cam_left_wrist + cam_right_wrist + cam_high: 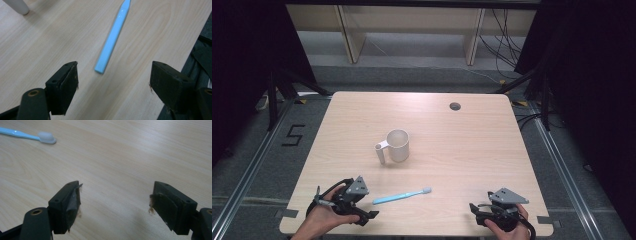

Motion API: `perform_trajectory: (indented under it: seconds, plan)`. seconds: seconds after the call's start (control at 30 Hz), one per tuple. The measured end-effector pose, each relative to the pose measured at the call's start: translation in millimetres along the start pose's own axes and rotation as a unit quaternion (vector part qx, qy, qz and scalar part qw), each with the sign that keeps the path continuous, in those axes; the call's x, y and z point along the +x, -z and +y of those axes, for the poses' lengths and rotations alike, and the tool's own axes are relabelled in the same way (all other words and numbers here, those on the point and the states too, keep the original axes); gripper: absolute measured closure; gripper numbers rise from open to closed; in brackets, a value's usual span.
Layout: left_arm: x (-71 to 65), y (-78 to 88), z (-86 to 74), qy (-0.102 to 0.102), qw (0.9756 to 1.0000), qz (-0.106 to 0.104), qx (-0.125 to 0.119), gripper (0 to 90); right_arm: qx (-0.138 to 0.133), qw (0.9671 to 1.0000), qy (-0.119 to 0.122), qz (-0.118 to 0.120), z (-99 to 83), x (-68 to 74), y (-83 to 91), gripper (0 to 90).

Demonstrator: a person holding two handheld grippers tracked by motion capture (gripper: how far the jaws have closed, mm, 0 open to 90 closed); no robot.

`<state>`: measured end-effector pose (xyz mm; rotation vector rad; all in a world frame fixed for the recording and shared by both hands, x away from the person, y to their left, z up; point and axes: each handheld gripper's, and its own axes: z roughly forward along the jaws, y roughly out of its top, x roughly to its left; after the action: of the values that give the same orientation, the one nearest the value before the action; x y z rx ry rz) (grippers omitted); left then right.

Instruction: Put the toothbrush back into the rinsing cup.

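A light blue toothbrush (402, 196) lies flat on the wooden table (472, 150) near the front edge, its white bristle head pointing right. Behind it stands a white mug (397, 145), upright, handle to the left. My left gripper (368, 214) is held just left of the toothbrush's handle end. In the left gripper view the gripper (113, 77) is open and the handle (110, 45) lies ahead of the gap, untouched. My right gripper (475, 209) is at the front right, open (116, 197) and holding nothing, with the toothbrush head (47, 138) far off to its upper left.
A round cable hole (455, 106) sits near the table's far edge. The table's front edge runs close beside the left gripper (197, 47). Pale shelving (412, 30) and cables stand on the floor beyond the table.
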<state>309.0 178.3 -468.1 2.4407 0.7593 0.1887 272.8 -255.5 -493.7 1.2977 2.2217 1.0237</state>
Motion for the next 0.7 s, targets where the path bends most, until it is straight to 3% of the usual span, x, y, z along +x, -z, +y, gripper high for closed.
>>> perform_trajectory:
  seconds: [0.17,0.2,0.23,0.37,0.7]
  plan:
    - [1.0,-5.8,12.6,-0.010,0.9999,-0.002,0.012,22.3,-0.004,0.9999,0.011,-0.003,-0.7,-1.9,-0.4,24.2]
    - [0.0,-7.5,15.6,-0.005,0.9999,-0.002,0.013,22.5,-0.006,1.0000,0.003,0.004,-0.6,-1.2,-1.2,24.2]
    - [-0.9,-8.6,18.3,-0.005,0.9999,-0.002,0.015,22.9,-0.008,0.9999,0.015,0.003,-0.1,-1.9,-1.7,24.2]
    - [-4.8,-13.1,29.4,-0.020,0.9997,-0.007,0.012,24.0,-0.001,1.0000,-0.002,0.001,0.3,2.0,-0.9,24.3]
    - [-11.8,-26.8,58.1,-0.044,0.9986,-0.013,0.025,30.5,-0.001,1.0000,0.000,0.005,0.3,1.7,-1.2,24.4]
